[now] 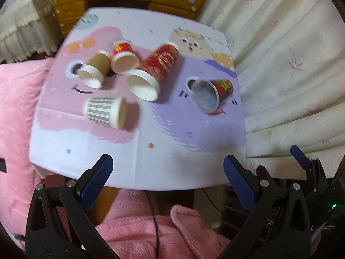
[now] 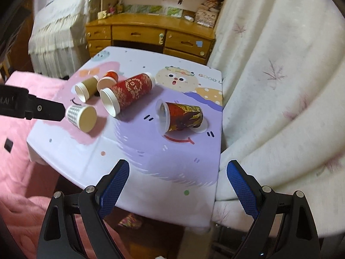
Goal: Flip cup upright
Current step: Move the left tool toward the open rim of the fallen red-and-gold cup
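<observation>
Both tongs hang spread and empty over the near edge of the table: left tongs toward the near-left side, right tongs toward the near-right corner beside the cream curtain. Five cups lie on their sides on the printed tabletop: a brown cup touching a small red cup, a tall red cup just beside them, a grey-patterned cup nearer, and a clear-rimmed red cup apart on the right.
</observation>
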